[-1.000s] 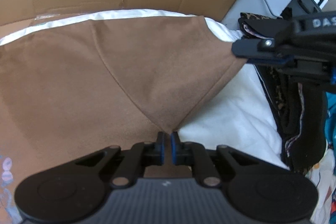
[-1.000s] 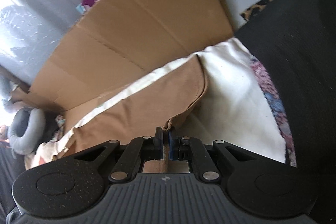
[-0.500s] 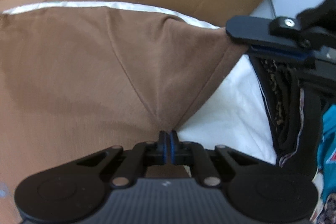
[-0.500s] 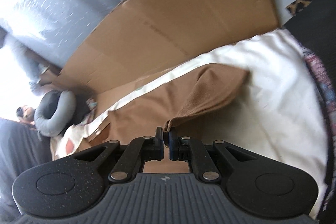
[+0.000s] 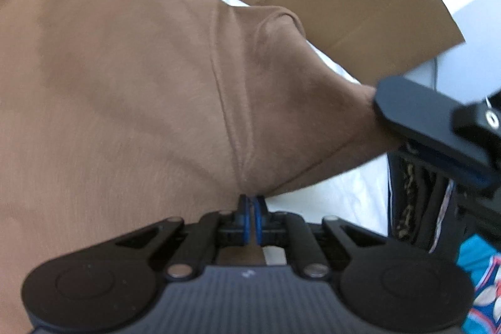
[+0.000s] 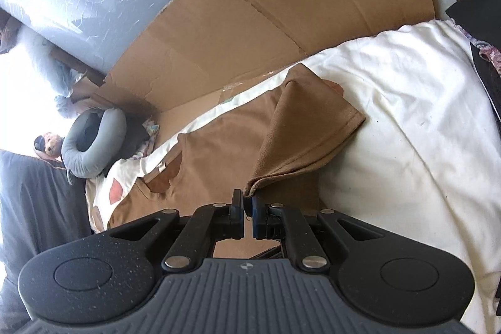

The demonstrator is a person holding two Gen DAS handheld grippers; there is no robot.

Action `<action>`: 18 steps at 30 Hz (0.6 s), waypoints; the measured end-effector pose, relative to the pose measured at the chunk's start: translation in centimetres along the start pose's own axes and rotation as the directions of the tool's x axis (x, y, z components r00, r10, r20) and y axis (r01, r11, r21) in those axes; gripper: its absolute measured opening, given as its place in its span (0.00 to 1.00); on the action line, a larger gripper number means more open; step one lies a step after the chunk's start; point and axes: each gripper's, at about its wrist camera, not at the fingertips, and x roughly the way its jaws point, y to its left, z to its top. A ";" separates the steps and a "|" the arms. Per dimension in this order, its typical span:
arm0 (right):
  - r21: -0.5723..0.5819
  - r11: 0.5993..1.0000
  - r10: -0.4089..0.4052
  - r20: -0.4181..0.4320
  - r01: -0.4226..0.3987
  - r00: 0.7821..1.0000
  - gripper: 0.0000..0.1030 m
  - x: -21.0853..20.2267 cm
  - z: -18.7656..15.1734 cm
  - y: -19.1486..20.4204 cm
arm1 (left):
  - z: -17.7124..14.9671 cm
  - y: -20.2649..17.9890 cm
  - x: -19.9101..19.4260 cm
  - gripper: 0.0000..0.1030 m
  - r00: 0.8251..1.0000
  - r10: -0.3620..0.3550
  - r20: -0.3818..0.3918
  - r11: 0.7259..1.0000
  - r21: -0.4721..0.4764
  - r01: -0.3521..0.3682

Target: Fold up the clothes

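A brown T-shirt (image 5: 125,102) lies spread on a white sheet (image 5: 344,196). My left gripper (image 5: 252,207) pinches the shirt at the underarm seam; its jaws are opening slightly, with the fabric still between the pads. In the left wrist view the right gripper (image 5: 380,111) comes in from the right and holds the sleeve end up. From the right wrist, that gripper (image 6: 247,204) is shut on the sleeve's hemmed edge. The sleeve (image 6: 307,133) hangs folded, lifted over the shirt's body (image 6: 213,152). The neckline (image 6: 162,180) shows at the left.
Flattened cardboard (image 6: 281,5) leans behind the white sheet (image 6: 400,121). A pile of dark and leopard-print clothes (image 5: 413,193) sits at the right of the sheet. A grey neck pillow (image 6: 94,140) lies at the far left. Patterned fabric (image 5: 482,287) shows at the lower right.
The right gripper has carried the sleeve end inward over the shirt, and the sleeve now stands up in a fold. The left wrist view has rolled, its grip staying at the underarm.
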 end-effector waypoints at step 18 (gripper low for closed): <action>-0.054 0.999 -0.006 -0.007 0.006 1.000 0.04 0.8 -0.8 0.8 | 3.0 2.3 -7.4 0.53 0.995 0.083 -0.055 0.991 0.113 -0.076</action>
